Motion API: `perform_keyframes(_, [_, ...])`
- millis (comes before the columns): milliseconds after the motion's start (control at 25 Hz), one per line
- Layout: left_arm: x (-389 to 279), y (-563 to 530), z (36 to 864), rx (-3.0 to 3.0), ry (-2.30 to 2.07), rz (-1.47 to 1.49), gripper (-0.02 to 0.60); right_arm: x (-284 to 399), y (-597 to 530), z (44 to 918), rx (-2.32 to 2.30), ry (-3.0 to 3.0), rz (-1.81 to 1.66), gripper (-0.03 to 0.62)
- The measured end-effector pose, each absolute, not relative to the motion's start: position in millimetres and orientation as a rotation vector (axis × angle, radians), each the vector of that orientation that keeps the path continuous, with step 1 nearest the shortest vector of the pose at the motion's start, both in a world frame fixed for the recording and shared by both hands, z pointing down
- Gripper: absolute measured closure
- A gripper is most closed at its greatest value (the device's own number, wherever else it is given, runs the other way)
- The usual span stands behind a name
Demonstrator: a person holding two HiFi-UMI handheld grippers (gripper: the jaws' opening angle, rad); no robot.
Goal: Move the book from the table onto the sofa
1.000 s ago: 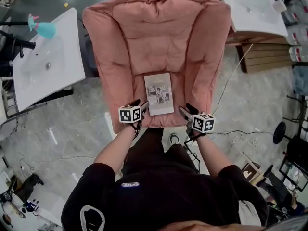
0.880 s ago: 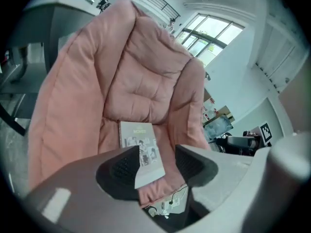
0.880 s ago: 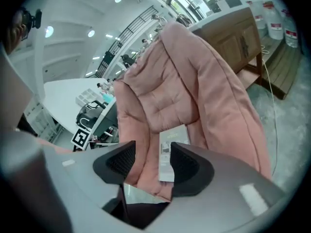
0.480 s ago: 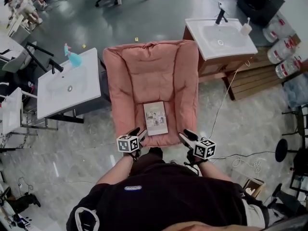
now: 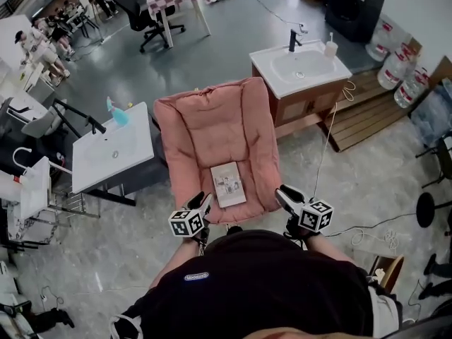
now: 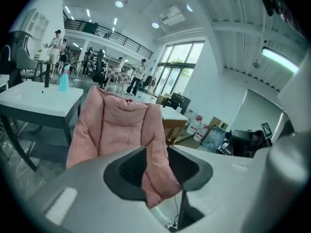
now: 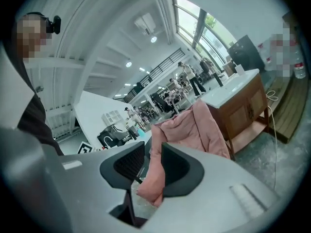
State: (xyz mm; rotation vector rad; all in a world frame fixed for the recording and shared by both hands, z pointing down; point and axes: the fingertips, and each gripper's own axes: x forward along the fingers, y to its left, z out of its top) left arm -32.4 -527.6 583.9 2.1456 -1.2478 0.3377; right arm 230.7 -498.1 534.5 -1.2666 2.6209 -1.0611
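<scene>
The book (image 5: 228, 183), pale with a dark cover picture, lies flat on the front of the seat of the pink padded sofa (image 5: 212, 122). My left gripper (image 5: 203, 200) is held just off the seat's front left corner, and my right gripper (image 5: 282, 192) off its front right corner. Both are clear of the book. The left gripper view shows my left gripper (image 6: 156, 160) open, with only the sofa (image 6: 116, 123) seen through the gap. In the right gripper view my right gripper (image 7: 152, 158) is also open and empty, facing the sofa (image 7: 197, 125) from the side.
A white sink table (image 5: 113, 155) with a blue spray bottle (image 5: 120, 116) stands left of the sofa. A wooden vanity with a basin (image 5: 300, 68) stands at its right, beside a wooden pallet (image 5: 367, 115) and water jugs (image 5: 395, 83). Cables (image 5: 367, 233) trail over the floor.
The head view has pulled up and back, so the sofa looks smaller and more of the room shows. Both grippers have drawn back from the book, which stays on the seat.
</scene>
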Motion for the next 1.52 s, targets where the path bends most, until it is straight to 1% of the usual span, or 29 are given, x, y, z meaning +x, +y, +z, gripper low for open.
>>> perform_keyframes(160, [-25.7, -517.7, 542.0, 2.217, -1.305, 0.270, 0.448, 238.9, -488.0, 496.6, -1.233, 2.635, -0.939, 0.473])
perform_keyframes(360, [-26.4, -485.8, 501.1, 2.246, -1.372, 0.163, 0.466, 242.2, -465.7, 468.3, -1.167, 2.660, -0.866, 0.495])
perform_keyframes(520, [-34.2, -449.2, 472.7, 2.268, -1.442, 0.102, 0.495, 233.5, -446.3, 448.5, -1.081, 2.708, -0.813, 0.529])
perform_keyframes(640, [-43.2, -424.8, 455.2, 2.270, -1.508, 0.041, 0.514, 223.9, -436.7, 431.9, -1.014, 2.738, -0.753, 0.542])
perform_keyframes(1000, [-50.2, -359.8, 413.1, 2.294, -1.672, -0.079, 0.546, 204.5, -405.1, 394.2, -0.809, 2.813, -0.598, 0.558])
perform_keyframes(1160, [-48.6, -327.6, 396.4, 2.332, -1.721, -0.100, 0.577, 200.2, -389.4, 383.9, -0.744, 2.810, -0.551, 0.563])
perform_keyframes(1520, [-38.6, -275.8, 367.9, 2.349, -1.792, -0.043, 0.577, 177.4, -367.4, 374.8, -0.580, 2.818, -0.612, 0.563])
